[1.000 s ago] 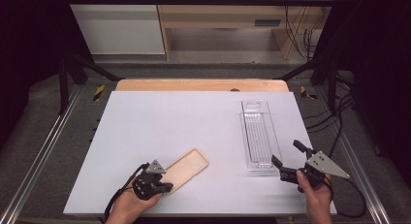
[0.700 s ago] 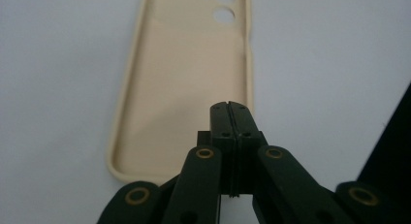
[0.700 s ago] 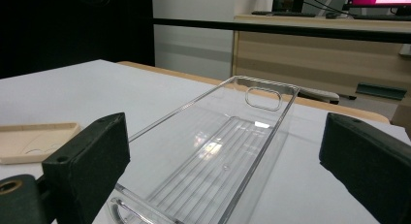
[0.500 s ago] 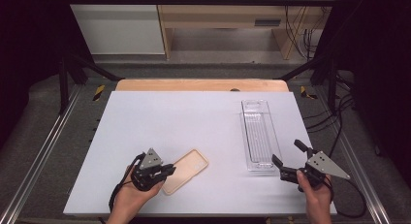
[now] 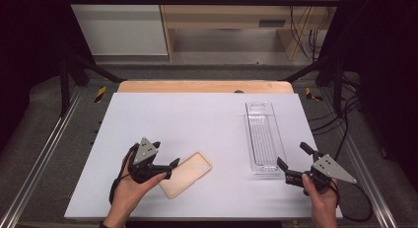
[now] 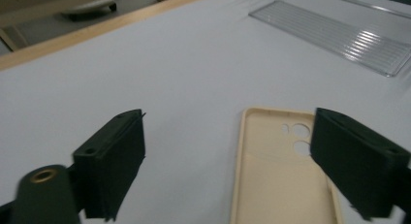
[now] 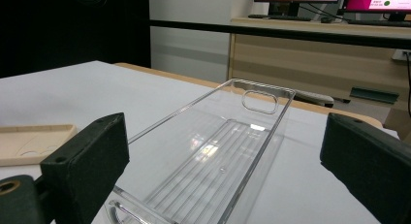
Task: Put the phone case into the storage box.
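The left gripper (image 5: pixel 170 168) sits low over the near left part of the table (image 5: pixel 197 119), held in the person's left hand (image 5: pixel 130 186), and its jaws have just been opening: in the left gripper view (image 6: pixel 228 161) they stand wide apart with bare table between them. The phone case (image 5: pixel 186 174), a pale beige shell lying flat with its hollow side up, rests on the table just beside this gripper; in the left gripper view the case (image 6: pixel 278 170) lies toward the right-hand jaw, whose pad overlaps its edge in the picture, though whether the two actually touch is hard to tell from this angle. The camera cut-outs of the case show at its far end. Nothing is gripped on this side. Well apart, at the near right corner, the right gripper (image 5: pixel 292 164) is held in the right hand (image 5: pixel 320 201), its jaws also spread wide and pointing toward the near end of a clear plastic tray (image 5: pixel 263 134). In the right gripper view (image 7: pixel 223 175) the tray (image 7: pixel 218 151) lies lengthwise between the two open jaws, ribbed on its floor with a slot handle at the far end, and the pads do not press on it; the phone case (image 7: pixel 34 144) shows at the left edge.
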Demonstrator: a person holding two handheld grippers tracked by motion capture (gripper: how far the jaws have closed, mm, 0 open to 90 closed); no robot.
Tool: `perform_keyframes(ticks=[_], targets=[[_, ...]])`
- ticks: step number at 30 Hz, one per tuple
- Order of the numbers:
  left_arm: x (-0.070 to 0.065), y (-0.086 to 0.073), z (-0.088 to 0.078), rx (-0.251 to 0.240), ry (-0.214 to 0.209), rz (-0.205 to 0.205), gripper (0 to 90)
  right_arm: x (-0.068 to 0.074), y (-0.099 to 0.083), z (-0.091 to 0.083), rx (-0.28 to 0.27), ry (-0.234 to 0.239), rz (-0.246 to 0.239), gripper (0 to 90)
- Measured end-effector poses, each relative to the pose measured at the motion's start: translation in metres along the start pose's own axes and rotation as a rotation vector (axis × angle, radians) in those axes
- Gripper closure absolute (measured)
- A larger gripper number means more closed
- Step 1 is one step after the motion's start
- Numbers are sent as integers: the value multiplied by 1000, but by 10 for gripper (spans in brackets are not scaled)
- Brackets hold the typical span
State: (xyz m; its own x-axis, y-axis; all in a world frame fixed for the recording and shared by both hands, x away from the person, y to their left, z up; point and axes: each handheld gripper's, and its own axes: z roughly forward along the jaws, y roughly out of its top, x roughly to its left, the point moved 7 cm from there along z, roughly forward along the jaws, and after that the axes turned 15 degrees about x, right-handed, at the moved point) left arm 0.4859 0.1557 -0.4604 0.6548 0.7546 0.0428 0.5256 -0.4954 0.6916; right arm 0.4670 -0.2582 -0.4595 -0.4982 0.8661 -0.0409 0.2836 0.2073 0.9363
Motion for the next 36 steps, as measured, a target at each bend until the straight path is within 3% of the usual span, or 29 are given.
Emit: perform_keyframes(ticks=[2, 7, 17, 24, 27, 28, 36], targets=[[2, -4, 5, 30, -7, -8, 43, 1, 1, 0, -4, 2, -1, 37], [1, -14, 12, 72, -17, -7, 42, 5, 2, 2, -8, 10, -23, 34], [1, -21, 18, 106, -20, -28, 70, 13, 2, 5, -23, 69, -45, 40], [5, -35, 25, 185, -8, -30, 86, 13, 1, 6, -18, 69, -45, 38], [8, -41, 25, 211, -11, -49, 128, 14, 2, 6, -15, 70, -41, 37], [10, -45, 25, 225, -20, -55, 181, 14, 2, 6, -16, 72, -42, 37], [3, -55, 24, 307, -97, -33, 432, 15, 1, 6, -11, 68, -45, 37]])
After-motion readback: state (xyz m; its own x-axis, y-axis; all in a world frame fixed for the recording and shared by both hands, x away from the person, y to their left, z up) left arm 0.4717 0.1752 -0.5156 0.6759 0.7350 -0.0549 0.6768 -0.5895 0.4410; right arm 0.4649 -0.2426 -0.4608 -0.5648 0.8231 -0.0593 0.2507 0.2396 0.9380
